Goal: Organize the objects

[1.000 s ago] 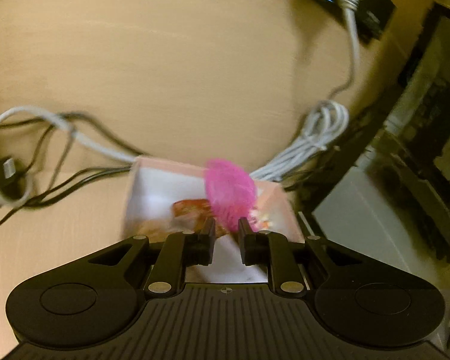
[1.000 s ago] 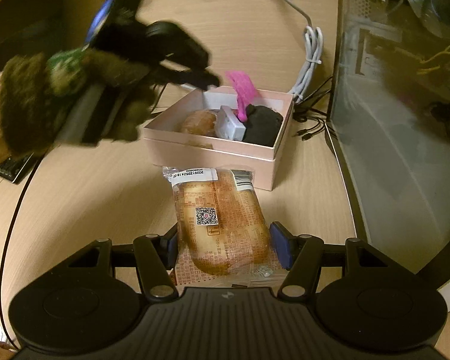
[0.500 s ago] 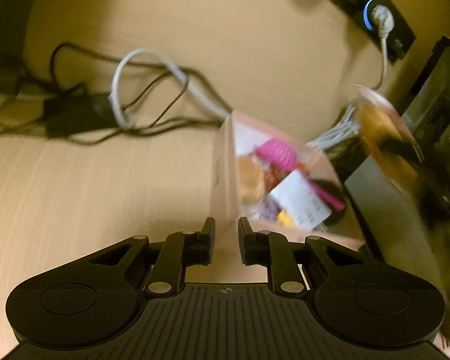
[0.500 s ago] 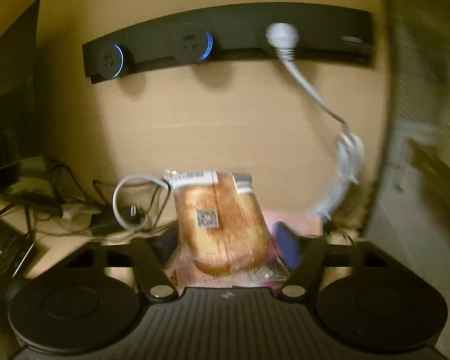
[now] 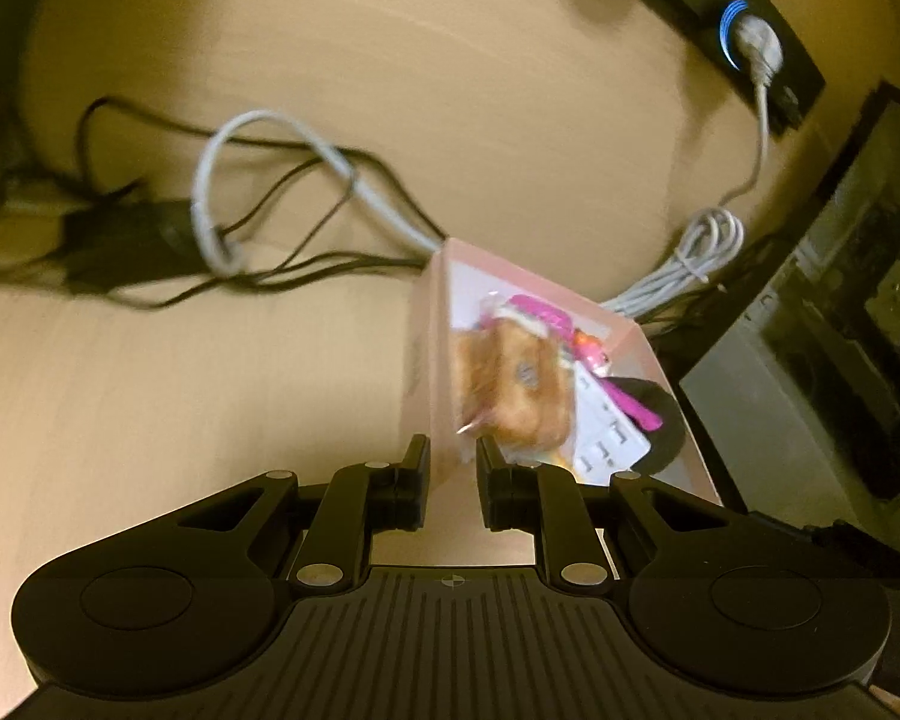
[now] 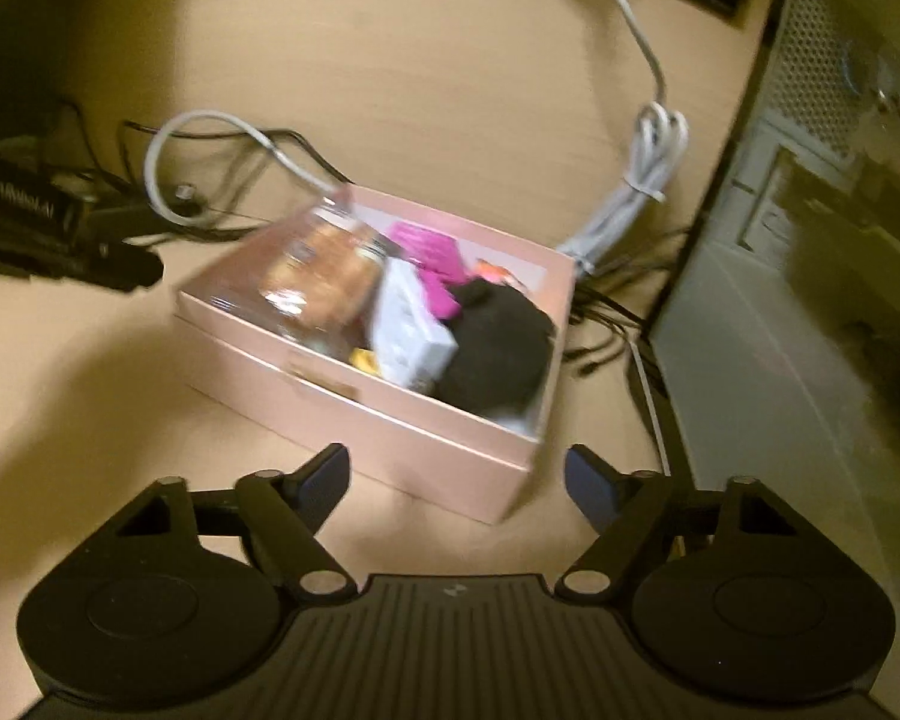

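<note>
A pink box sits on the wooden desk, also in the left wrist view. In it lie a wrapped bread bun, a white block, a pink item and a black soft object. My right gripper is open and empty, above the desk in front of the box. My left gripper has its jaws close together with nothing between them, at the box's near left corner.
A coiled white cable and black cables lie behind and left of the box. A computer case stands at the right. A black socket strip runs along the back wall.
My right gripper opened and let go of the wrapped bun, which now lies in the box. The right gripper tipped down toward the box. The left gripper drew back from the box.
</note>
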Demonstrator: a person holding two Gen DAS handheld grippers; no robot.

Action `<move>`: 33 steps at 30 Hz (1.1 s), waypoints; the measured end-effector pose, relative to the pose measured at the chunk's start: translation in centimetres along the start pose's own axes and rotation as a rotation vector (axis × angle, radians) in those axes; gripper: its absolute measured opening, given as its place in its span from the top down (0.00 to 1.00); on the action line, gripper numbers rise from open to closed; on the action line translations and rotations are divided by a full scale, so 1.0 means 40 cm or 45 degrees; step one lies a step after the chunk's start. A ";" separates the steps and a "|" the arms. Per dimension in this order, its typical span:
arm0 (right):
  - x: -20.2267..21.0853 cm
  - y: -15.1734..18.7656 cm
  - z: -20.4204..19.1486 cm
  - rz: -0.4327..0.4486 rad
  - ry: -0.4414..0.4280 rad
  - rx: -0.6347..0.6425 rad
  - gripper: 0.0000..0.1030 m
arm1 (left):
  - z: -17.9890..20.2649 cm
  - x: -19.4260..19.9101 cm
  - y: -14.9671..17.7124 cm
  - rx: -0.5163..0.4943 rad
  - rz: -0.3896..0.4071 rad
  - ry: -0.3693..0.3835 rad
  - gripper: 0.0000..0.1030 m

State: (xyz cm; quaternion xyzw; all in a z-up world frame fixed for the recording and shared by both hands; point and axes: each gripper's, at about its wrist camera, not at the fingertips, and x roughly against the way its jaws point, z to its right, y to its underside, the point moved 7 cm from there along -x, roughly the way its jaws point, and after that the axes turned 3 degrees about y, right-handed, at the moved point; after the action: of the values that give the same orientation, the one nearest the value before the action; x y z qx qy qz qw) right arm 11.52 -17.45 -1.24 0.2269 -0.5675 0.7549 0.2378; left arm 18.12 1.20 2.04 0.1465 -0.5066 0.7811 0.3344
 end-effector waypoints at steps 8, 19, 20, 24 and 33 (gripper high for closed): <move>-0.038 -0.036 0.033 0.006 0.067 -0.032 0.33 | -0.025 -0.065 -0.009 0.001 -0.065 -0.284 0.32; -0.060 -0.074 -0.043 0.044 0.015 0.057 0.33 | -0.180 -0.002 0.009 0.131 0.017 -0.546 0.24; -0.061 -0.075 -0.045 0.046 0.018 0.061 0.33 | -0.194 0.002 0.011 0.147 0.017 -0.555 0.25; -0.059 -0.067 -0.038 0.045 0.036 0.054 0.32 | -0.201 0.025 0.006 0.194 0.058 -0.484 0.25; -0.050 -0.031 0.028 0.004 0.097 0.010 0.32 | -0.033 0.011 -0.015 0.096 0.145 -0.129 0.25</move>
State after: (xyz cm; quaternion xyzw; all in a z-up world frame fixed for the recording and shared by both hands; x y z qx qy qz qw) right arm 13.94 -18.44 -1.26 0.1982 -0.5553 0.7656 0.2572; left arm 18.35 2.69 2.13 0.1694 -0.5005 0.8090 0.2577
